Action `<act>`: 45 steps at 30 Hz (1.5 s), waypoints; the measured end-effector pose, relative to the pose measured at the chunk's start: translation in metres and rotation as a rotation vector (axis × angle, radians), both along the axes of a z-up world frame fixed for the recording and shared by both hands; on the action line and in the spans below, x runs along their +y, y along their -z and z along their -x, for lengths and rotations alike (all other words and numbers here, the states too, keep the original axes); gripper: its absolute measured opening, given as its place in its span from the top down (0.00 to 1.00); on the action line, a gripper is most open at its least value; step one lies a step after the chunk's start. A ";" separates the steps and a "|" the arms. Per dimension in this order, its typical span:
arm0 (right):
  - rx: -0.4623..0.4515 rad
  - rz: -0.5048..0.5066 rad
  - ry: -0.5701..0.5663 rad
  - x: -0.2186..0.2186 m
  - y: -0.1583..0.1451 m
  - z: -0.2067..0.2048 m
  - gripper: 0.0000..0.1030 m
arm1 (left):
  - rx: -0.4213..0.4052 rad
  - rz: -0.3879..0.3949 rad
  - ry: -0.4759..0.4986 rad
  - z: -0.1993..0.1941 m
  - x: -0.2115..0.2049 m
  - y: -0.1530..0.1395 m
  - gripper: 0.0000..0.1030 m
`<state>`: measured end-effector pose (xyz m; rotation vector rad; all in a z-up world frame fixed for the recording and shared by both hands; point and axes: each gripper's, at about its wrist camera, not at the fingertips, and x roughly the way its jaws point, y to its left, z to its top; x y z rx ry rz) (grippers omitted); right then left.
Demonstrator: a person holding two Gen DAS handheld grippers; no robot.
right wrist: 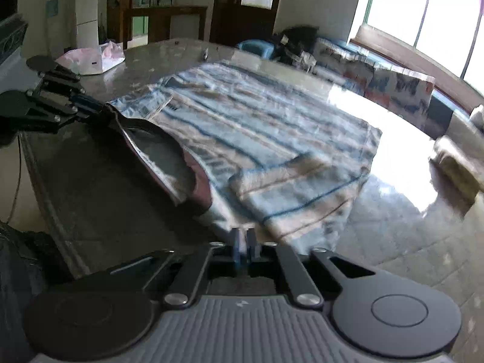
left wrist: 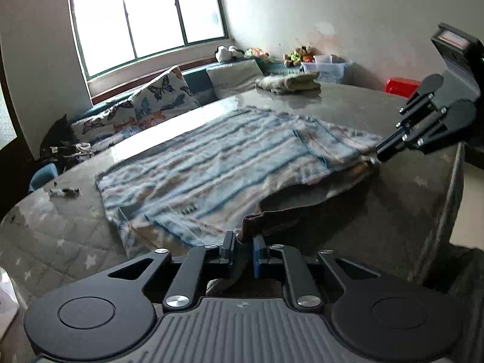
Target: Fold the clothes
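A striped blue-and-white garment [left wrist: 217,163] is spread across the middle of a grey patterned table [left wrist: 66,242], with its dark brown collar edge [left wrist: 266,211] turned toward the near side. In the left wrist view, the left gripper [left wrist: 244,249] is seen at 6 o'clock, its jaws closed on that collar edge, a fold of brown cloth being pinched between the blue pads. At 3 o'clock of the same view the right gripper [left wrist: 382,151] is seen meeting the garment's shoulder. In the right wrist view, the right gripper [right wrist: 243,243] is shown at 6 o'clock with its jaws nearly together on a thin edge of striped cloth, though the blur makes the hold a little uncertain. A folded-over sleeve [right wrist: 290,181] lies just ahead of it. The left gripper [right wrist: 90,107] is seen at 9 o'clock, clamped on the collar. A stack of folded clothes [left wrist: 287,83] is placed at the table's far edge, at 1 o'clock, well apart from the garment. A pink plastic bag [right wrist: 93,56] rests at 11 o'clock in the right wrist view.
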<state>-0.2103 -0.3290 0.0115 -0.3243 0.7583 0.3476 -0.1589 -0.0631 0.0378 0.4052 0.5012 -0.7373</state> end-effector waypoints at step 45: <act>-0.211 0.034 0.106 0.000 -0.099 -0.068 0.93 | -0.125 -0.120 -0.045 0.006 -0.034 0.036 0.43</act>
